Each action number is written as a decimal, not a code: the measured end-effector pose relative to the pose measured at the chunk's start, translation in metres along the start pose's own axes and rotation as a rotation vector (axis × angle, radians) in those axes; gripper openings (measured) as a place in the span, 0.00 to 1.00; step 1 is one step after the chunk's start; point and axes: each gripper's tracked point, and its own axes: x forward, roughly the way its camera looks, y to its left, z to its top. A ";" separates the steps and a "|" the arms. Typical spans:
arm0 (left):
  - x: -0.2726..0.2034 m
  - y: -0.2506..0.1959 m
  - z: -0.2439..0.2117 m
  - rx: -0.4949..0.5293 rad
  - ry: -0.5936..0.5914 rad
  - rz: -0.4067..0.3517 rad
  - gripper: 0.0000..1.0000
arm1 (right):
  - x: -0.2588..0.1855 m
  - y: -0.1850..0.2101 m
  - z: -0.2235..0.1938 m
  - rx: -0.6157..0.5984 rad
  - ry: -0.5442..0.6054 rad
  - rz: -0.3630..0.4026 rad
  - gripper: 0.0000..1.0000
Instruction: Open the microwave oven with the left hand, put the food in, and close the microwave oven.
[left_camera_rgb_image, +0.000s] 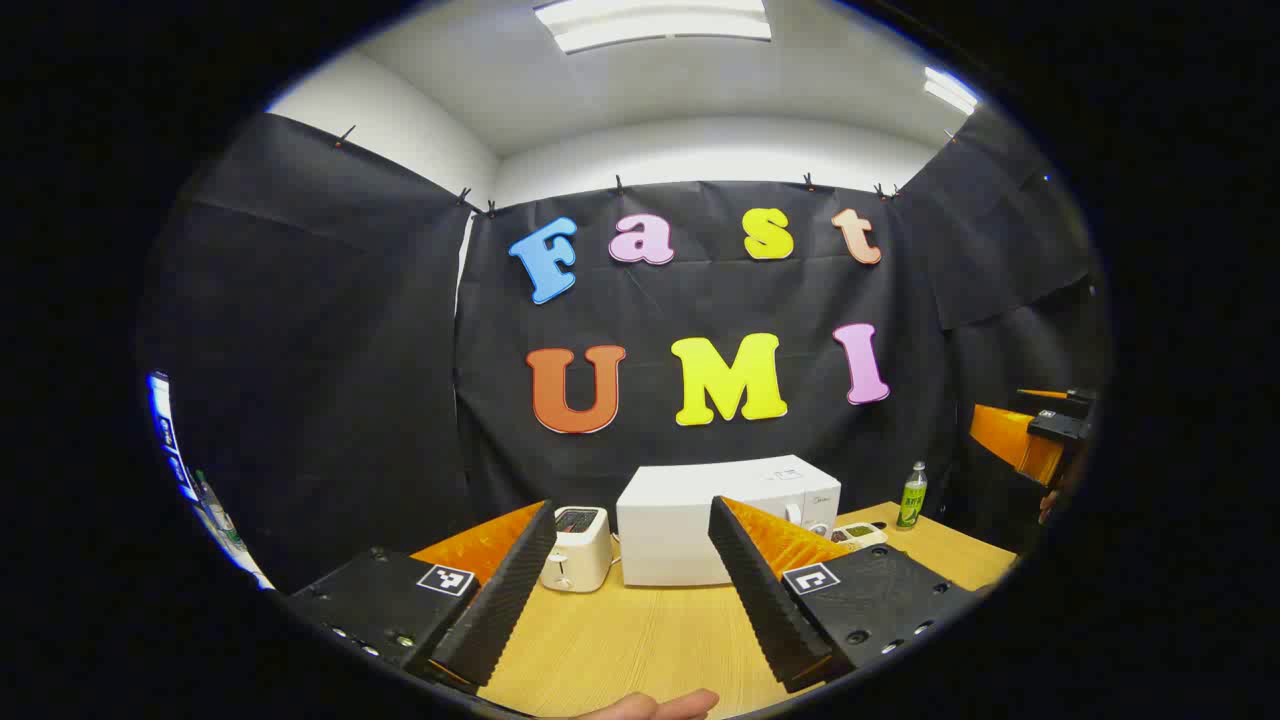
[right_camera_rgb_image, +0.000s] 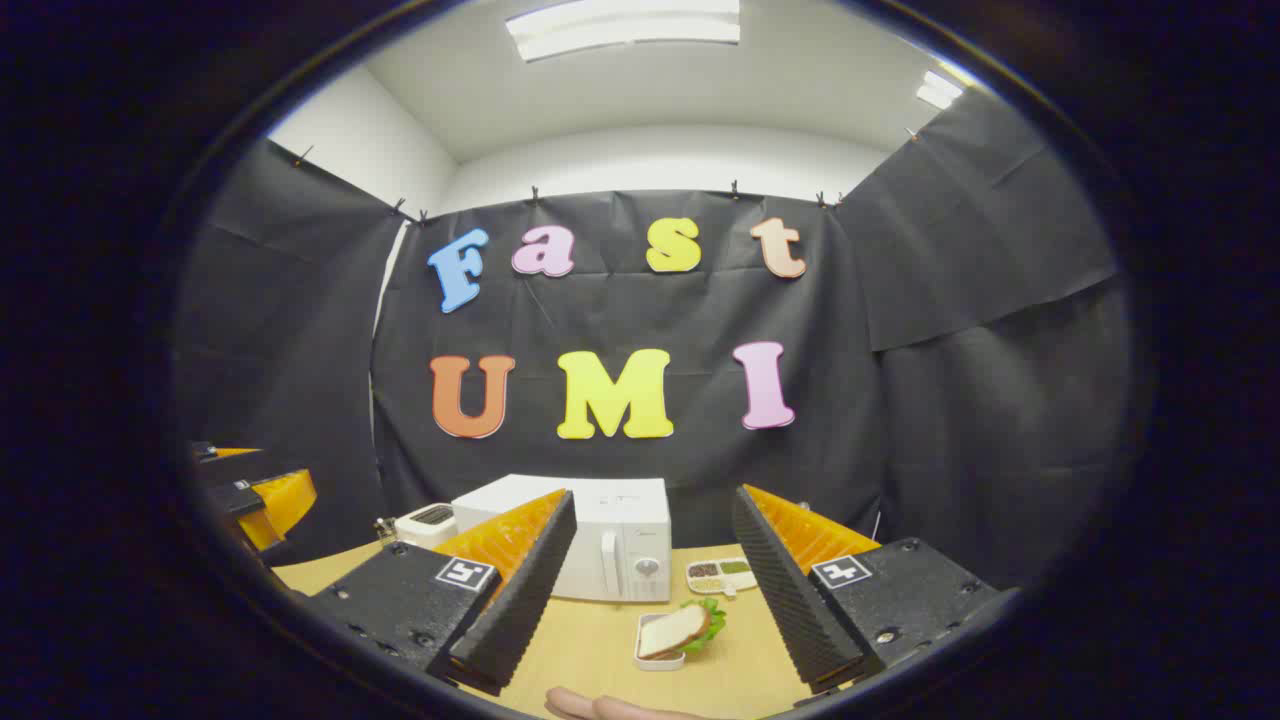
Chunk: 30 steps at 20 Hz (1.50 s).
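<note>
The left gripper (left_camera_rgb_image: 630, 590) is hovering wide open over the table (left_camera_rgb_image: 640, 640), gripping nothing, and the right gripper (right_camera_rgb_image: 650, 600) is likewise gaping empty. The microwave (right_camera_rgb_image: 600, 540) is sitting shut at the back of the table against the wall, its upright handle (right_camera_rgb_image: 610, 563) and a round knob (right_camera_rgb_image: 647, 567) facing forward in the right gripper view. It is looking like a heavy, rigid box unlikely to slide; the handle is looking like the place to hook and pull. The food, a sandwich (right_camera_rgb_image: 672, 632) with lettuce poking out, is lying in a small white tray (right_camera_rgb_image: 646, 658) just in front of the microwave. It is probably soft and loose, so taking the stiff tray by its rim seems safer. Just beside the microwave, a divided dish (right_camera_rgb_image: 722, 575) is holding several small portions of something. A toaster (left_camera_rgb_image: 578, 548) is standing on the microwave's other side, and a green bottle (left_camera_rgb_image: 912, 495) is standing farther along the wall.
</note>
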 end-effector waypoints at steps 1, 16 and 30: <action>0.001 0.001 -0.002 0.008 0.002 0.004 0.96 | 0.000 0.002 -0.001 0.004 -0.001 0.014 0.92; 0.013 0.011 -0.014 -0.078 -0.006 0.035 0.96 | -0.007 -0.017 0.007 -0.035 -0.033 0.025 0.91; 0.087 -0.028 -0.029 -0.154 -0.028 0.010 0.95 | 0.003 -0.070 -0.016 0.020 -0.051 -0.009 1.00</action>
